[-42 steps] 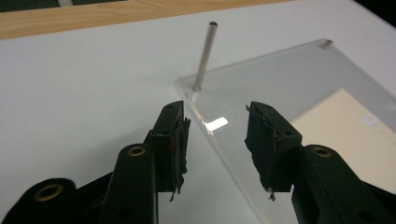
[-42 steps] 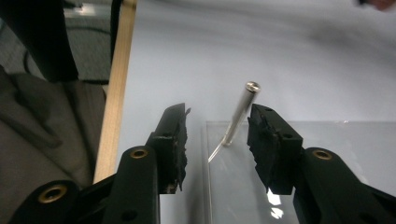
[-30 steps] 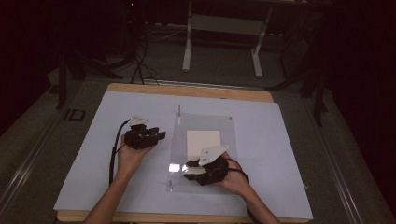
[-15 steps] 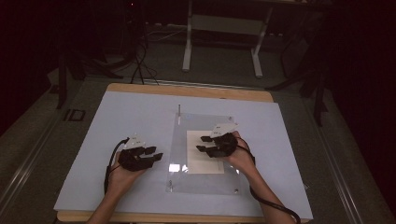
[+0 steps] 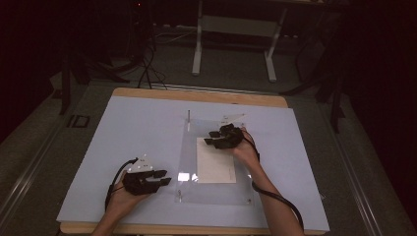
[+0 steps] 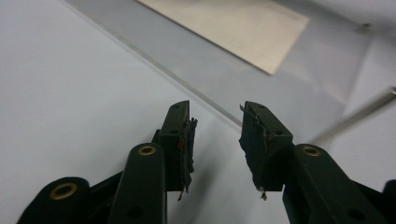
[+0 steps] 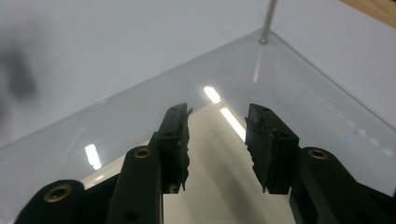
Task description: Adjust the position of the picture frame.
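Note:
A cream paper sheet [image 5: 215, 167] lies flat under or on a clear plastic plate [image 5: 216, 195] in the middle of the pale mat. My right gripper [image 5: 211, 137] hovers over the sheet's far left corner. In the right gripper view it [image 7: 217, 119] is open above the sheet [image 7: 219, 186]; its jaws have just been closing with nothing between them. My left gripper [image 5: 164, 178] sits low on the mat, left of the plate's near left edge. In the left gripper view it [image 6: 217, 121] is open and empty, its jaws also just closing, facing the plate's edge [image 6: 280, 93] and the sheet [image 6: 233, 28].
A thin metal pin [image 5: 188, 117] stands at the plate's far left corner [image 7: 267, 21]. A second short pin [image 5: 179, 193] stands at the near left corner [image 6: 359, 114]. The mat [image 5: 128, 128] covers a wooden table; a desk frame [image 5: 233, 44] and cables stand on the dark floor beyond.
My right gripper moved from the plate's near edge away from the person to the sheet's far left corner. My left gripper came nearer the person and toward the plate.

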The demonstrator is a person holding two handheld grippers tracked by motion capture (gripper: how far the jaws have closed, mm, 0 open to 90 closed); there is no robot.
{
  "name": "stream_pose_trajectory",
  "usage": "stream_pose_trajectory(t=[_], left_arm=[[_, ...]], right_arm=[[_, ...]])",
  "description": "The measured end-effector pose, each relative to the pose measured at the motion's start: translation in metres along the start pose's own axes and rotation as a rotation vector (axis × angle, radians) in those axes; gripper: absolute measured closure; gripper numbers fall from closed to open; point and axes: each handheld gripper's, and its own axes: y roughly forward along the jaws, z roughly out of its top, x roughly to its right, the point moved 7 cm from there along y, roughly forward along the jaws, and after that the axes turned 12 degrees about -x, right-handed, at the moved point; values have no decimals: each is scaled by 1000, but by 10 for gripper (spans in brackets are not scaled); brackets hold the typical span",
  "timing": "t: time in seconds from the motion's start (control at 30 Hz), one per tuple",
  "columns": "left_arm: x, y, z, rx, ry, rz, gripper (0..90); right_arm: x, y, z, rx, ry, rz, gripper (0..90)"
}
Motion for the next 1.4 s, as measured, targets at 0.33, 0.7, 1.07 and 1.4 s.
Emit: stream_pose_trajectory(t=[0.33,0.7,1.07,1.4], left_arm=[[43,12,-7,-58,147,-107,633],[58,20,7,-21,218,-61,831],[64,22,10,18,174,-21,792],[65,23,10,29,145,36,833]], right_arm=[[19,10,11,-29,51,-28,579],[26,27,28,-43,51,-97,618],[37,60,76,-11,99,-139,650],[38,87,90,-62,138,-195,815]])
